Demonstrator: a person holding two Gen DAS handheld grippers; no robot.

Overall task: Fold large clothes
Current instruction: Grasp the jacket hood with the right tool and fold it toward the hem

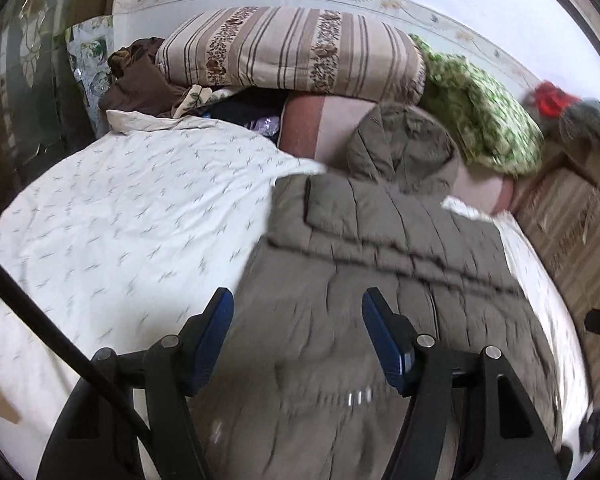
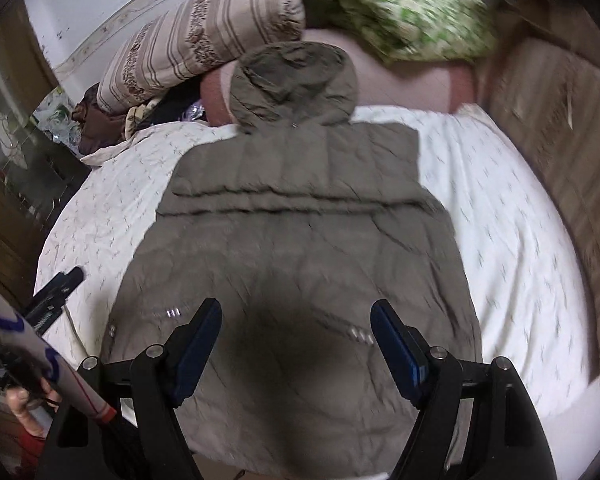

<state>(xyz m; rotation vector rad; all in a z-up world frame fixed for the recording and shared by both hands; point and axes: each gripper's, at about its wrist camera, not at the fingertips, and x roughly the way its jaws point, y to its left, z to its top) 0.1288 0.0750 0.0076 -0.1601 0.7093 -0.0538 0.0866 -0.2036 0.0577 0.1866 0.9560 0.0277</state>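
A grey-brown quilted hooded jacket (image 2: 300, 220) is lying flat on the bed's white patterned sheet (image 2: 500, 220), its long axis running away from both cameras, hood (image 2: 294, 80) pointing toward the striped folded quilt (image 2: 204, 40) and green floral bedding (image 2: 400, 12) by the wall. No writing is showing legibly anywhere. The left tongs (image 1: 298, 308) and right tongs (image 2: 296, 316) are both gaping wide above the hem, holding nothing.
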